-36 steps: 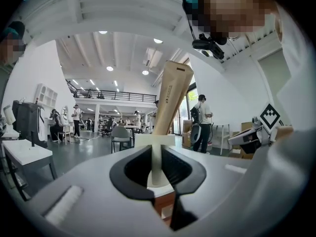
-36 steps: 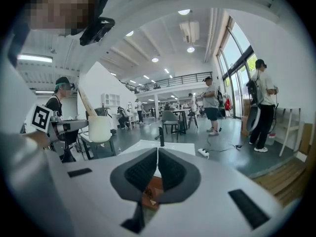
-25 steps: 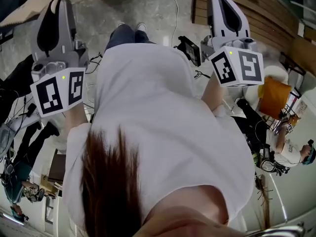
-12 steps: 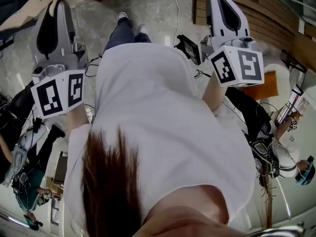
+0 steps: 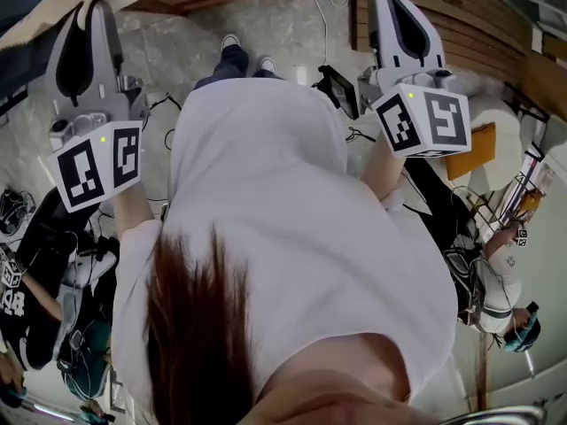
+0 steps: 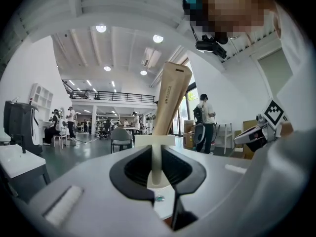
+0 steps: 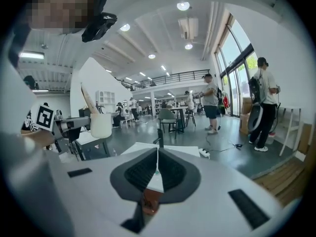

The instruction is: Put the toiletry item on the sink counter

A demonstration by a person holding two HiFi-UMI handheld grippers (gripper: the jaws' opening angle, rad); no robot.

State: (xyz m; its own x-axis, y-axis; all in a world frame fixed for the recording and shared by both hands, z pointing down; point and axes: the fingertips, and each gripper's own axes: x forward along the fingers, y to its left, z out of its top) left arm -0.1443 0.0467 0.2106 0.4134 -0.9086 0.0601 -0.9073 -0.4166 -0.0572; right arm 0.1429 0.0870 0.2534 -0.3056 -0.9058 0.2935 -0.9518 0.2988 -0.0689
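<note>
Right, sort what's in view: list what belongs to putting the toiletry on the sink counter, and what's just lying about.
For the job: cream squeeze tube with a white cap, gripped in the left claw; white counter with a black tap, likely the sink counter.
Lying about: grey chair; white power strip; right claw, shut and empty.

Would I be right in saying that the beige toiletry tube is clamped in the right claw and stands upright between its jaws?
Not quite: the beige tube is clamped in the left claw, not the right. The left gripper view shows it standing upright between those jaws. In the right gripper view the right claw is shut with nothing in it.
</note>
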